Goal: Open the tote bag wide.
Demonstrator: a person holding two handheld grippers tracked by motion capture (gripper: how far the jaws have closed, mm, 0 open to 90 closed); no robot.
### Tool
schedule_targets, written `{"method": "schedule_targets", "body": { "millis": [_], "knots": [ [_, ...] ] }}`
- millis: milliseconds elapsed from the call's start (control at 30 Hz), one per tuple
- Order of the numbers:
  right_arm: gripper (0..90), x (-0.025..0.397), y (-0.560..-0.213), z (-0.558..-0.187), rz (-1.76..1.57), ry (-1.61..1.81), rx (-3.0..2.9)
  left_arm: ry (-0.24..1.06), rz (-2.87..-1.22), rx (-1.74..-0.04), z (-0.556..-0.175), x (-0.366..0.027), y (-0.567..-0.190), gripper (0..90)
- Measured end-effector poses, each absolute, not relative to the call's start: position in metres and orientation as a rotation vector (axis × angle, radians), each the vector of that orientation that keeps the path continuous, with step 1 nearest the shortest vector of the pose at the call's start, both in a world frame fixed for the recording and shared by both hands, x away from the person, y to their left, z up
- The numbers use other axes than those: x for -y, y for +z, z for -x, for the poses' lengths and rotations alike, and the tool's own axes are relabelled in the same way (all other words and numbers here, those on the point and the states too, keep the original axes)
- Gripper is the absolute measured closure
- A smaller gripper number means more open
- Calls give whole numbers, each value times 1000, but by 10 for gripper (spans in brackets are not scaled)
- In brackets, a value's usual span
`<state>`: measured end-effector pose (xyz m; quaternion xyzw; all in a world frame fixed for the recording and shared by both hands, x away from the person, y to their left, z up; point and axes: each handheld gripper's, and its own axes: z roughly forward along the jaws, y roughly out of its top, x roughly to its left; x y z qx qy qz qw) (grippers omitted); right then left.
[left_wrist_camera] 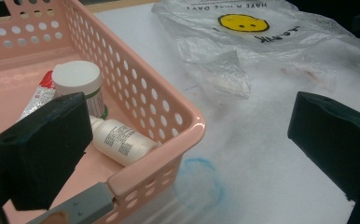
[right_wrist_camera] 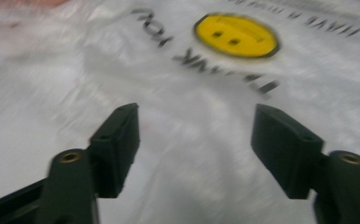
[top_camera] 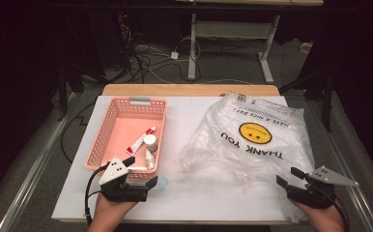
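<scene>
Two grippers, both spread wide: left gripper (top_camera: 143, 171) straddles the pink basket's (top_camera: 108, 120) near corner beside its bottles (left_wrist_camera: 121, 140), right gripper (top_camera: 288, 177) over the plastic bag (top_camera: 252, 140); pinch one bag layer cleanly first.

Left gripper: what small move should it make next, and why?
Probably the left gripper should move forward over the basket rim and down toward the white bottle. Its jaws stand open at the basket's near corner, holding nothing, and the bottle lies on its side just inside. The right gripper, also open, waits at the bag.
</scene>
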<state>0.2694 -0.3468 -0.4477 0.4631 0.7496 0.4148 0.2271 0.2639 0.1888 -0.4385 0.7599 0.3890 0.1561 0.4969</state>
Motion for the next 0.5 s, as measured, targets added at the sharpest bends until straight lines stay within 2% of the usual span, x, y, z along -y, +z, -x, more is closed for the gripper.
{"method": "schedule_targets", "body": {
  "millis": [67, 200, 433, 467, 500],
  "knots": [
    [269, 339, -454, -263, -1272, 1078, -2132, 374, -1841, -942, -265, -188, -439, 0],
    [297, 339, -473, -265, -1323, 909, -2218, 368, -1851, -936, -265, -186, -440, 0],
    [657, 342, -476, -263, -1267, 863, -2209, 355, -1851, -936, -266, -184, -441, 0],
    [657, 342, -476, -263, -1267, 863, -2209, 355, -1851, -936, -266, -184, -441, 0],
    [744, 339, -476, -262, -1249, 854, -2227, 344, -1843, -944, -266, -184, -442, 0]
  ]
}}
